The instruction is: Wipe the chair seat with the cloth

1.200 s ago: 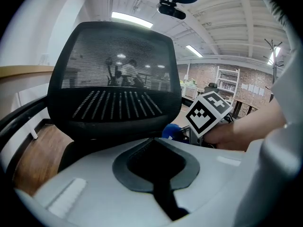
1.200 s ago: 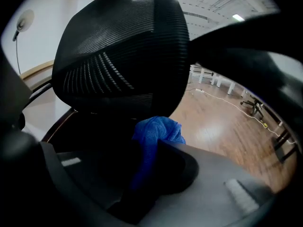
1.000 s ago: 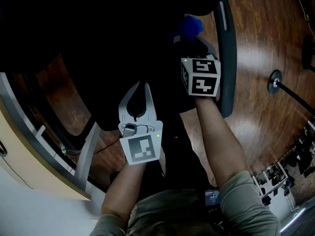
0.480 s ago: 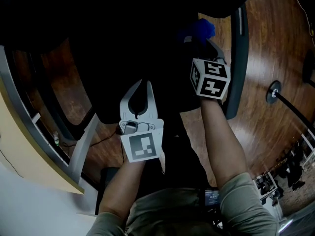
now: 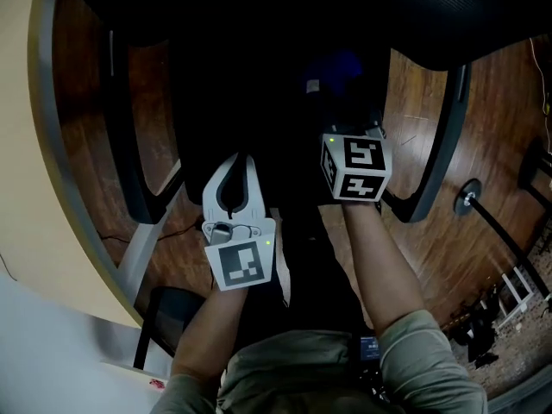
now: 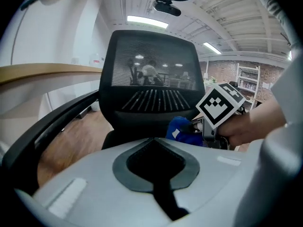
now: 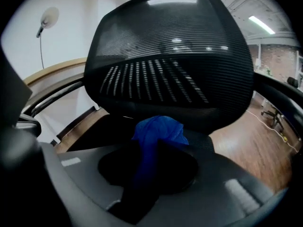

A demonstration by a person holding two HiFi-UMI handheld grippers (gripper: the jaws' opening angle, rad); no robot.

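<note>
- The right tool (image 7: 155, 151) is clenched on a blue cloth (image 7: 158, 129). The fabric runs down between its two jaws, and a bunched end stands out past the tips.
- In the head view the cloth (image 5: 340, 65) shows as a dim blue patch over the back part of the chair seat (image 5: 259, 93). It lies toward the seat's right edge, just in front of the backrest (image 5: 345, 7).
- The seat is too dark to show whether the cloth touches it.
- The left tool (image 6: 154, 141) has its jaws closed tip to tip with nothing between them. Only the oval hollow behind the tips stays open.
- In the head view the left tool (image 5: 242, 159) hangs over the front-left part of the seat, beside the right tool's marker cube (image 5: 354, 167) and apart from it.
- From the left tool's view, the right tool (image 6: 204, 126) and the blue bunch (image 6: 181, 130) sit at the seat's back edge, under the lower rim of the black mesh backrest (image 6: 151, 74).
- Both tools point toward the backrest and tilt downward. A bare forearm (image 5: 379, 266) shows behind the right one.
- Black armrests stand to either side of the seat, the left (image 5: 129, 145) and the right (image 5: 442, 145), over a brown wooden floor (image 5: 414, 102).
- A curved, light-topped counter (image 5: 34, 162) runs along the left, beyond the left armrest.
</note>
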